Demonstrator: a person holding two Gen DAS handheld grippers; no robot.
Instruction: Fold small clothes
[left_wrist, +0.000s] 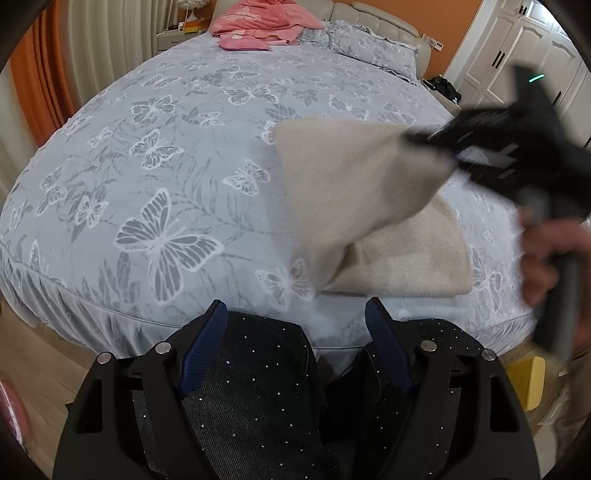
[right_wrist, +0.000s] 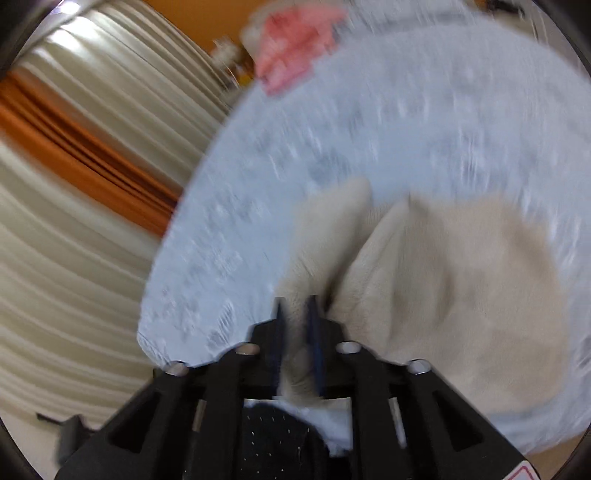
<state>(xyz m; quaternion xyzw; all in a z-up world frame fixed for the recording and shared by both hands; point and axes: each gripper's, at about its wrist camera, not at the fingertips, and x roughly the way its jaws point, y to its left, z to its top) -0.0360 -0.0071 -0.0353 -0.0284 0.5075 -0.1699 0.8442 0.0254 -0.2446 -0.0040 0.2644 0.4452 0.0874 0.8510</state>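
A small beige garment (left_wrist: 362, 192) lies on the bed's near right part, one side lifted and swung over the rest. My right gripper (left_wrist: 443, 147) is shut on its raised edge. In the blurred right wrist view the beige cloth (right_wrist: 443, 277) runs back between my right gripper's (right_wrist: 297, 306) closed blue pads (right_wrist: 314, 332). My left gripper (left_wrist: 295, 317) is open and empty. It hovers in front of the bed's near edge, short of the garment.
The bed (left_wrist: 155, 155) has a grey butterfly-print cover. Pink clothes (left_wrist: 258, 22) are piled at its far end beside pillows (left_wrist: 369, 48). Dark spangled trousers (left_wrist: 251, 387) show below my left gripper. Curtains (right_wrist: 74, 184) hang on the left, white wardrobes (left_wrist: 517, 55) on the right.
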